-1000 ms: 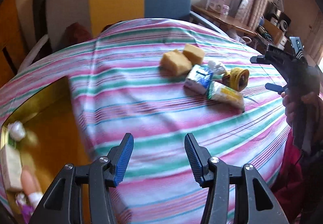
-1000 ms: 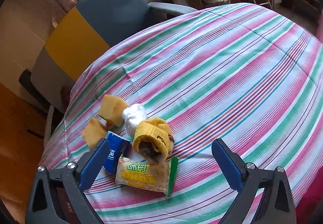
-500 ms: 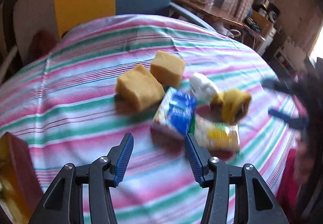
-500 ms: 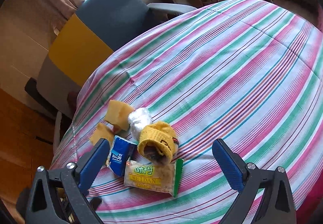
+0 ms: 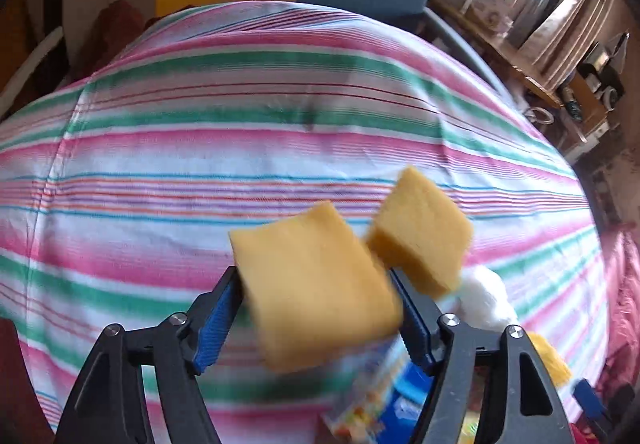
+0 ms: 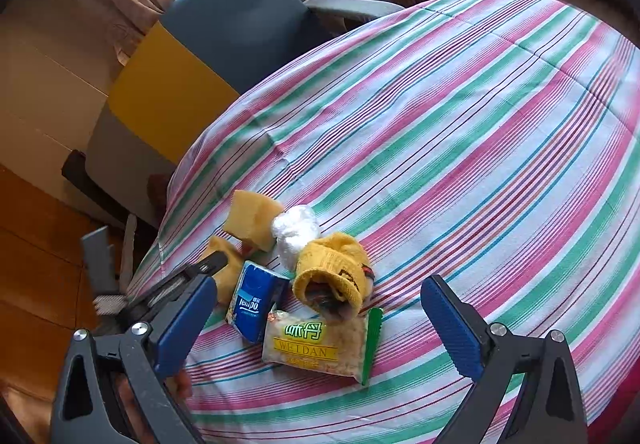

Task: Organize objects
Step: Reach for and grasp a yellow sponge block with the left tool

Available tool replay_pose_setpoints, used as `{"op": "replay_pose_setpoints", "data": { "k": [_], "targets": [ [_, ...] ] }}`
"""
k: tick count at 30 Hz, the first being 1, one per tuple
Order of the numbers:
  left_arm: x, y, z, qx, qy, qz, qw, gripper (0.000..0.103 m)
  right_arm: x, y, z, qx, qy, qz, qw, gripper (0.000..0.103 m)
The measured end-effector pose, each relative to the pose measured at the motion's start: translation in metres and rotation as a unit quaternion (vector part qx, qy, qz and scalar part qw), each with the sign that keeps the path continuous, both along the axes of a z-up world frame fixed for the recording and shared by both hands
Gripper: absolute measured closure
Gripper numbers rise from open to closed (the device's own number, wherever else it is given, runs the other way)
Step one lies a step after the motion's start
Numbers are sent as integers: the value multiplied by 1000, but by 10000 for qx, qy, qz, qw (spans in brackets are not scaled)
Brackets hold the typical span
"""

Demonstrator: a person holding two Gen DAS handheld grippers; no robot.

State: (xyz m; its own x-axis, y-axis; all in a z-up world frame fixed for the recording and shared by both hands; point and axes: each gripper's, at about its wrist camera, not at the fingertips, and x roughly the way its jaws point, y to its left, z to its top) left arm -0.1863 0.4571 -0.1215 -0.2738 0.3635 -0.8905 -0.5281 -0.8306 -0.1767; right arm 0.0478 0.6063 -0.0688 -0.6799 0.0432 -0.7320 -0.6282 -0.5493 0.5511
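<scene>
tablecloth [image 6: 460, 132]: striped woven cloth, matt
sponges [image 5: 316, 284]: porous yellow foam
snack packet [image 6: 320, 344]: glossy plastic
gripper pads [image 6: 450, 328]: ribbed blue

Striped tablecloth [image 6: 460, 132] carries two sponges [image 6: 250, 218], tissue pack [image 6: 256, 296], snack packet [image 6: 320, 342]; perhaps a beanie [image 6: 332, 272].

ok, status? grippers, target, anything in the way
Left gripper jaws just opened wide, straddling near sponge, pads not pressing. Right gripper open, empty, above snack packet. Second sponge and tissue pack crowd the target.
</scene>
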Motion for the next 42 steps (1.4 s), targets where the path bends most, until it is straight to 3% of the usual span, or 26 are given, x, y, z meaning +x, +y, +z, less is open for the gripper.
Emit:
{"op": "replay_pose_setpoints", "data": {
  "k": [1,4,5,7,16,20,27,29,34,38,39,40,42],
  "targets": [
    [-1,0,-3,-90,34,-26,10000,36,0,1,0,36,-13,-19,10000,0],
    [-1,-17,-3,-123,199,-49,9997,71,2,4,-1,167,-75,-120,9998,0],
    [-1,-24,-3,-112,201,-94,9997,79,3,5,-1,230,-112,-171,9995,1],
    [2,-45,-3,-30,168,-100,9998,82,4,8,-2,265,-115,-240,9993,6],
    [54,-105,5,58,144,-608,9980,82,-4,7,-10,371,-364,-163,9985,12],
    [63,-109,18,181,151,-791,9966,69,0,10,-15,248,-406,-252,9986,12],
    [36,-78,27,523,-188,-328,9979,54,1,9,-13,190,-368,-296,9987,9],
    [28,-63,25,459,-191,-252,9984,40,0,9,-13,123,-330,-283,9990,8],
    [9,-25,13,135,-112,-98,9998,26,-1,8,-9,86,-217,-225,9995,6],
    [-3,-7,-9,-278,-89,-48,9996,29,-1,8,-8,18,-139,-196,9997,4],
    [-2,-7,-10,-281,85,-73,9995,30,-2,8,-8,47,-149,-189,9997,4],
    [1,-9,-9,-279,208,-115,9993,42,-3,9,-8,105,-180,-186,9996,4],
    [6,-15,-8,-216,258,-315,9989,46,-3,10,-9,182,-226,-213,9994,4]
  ]
}}
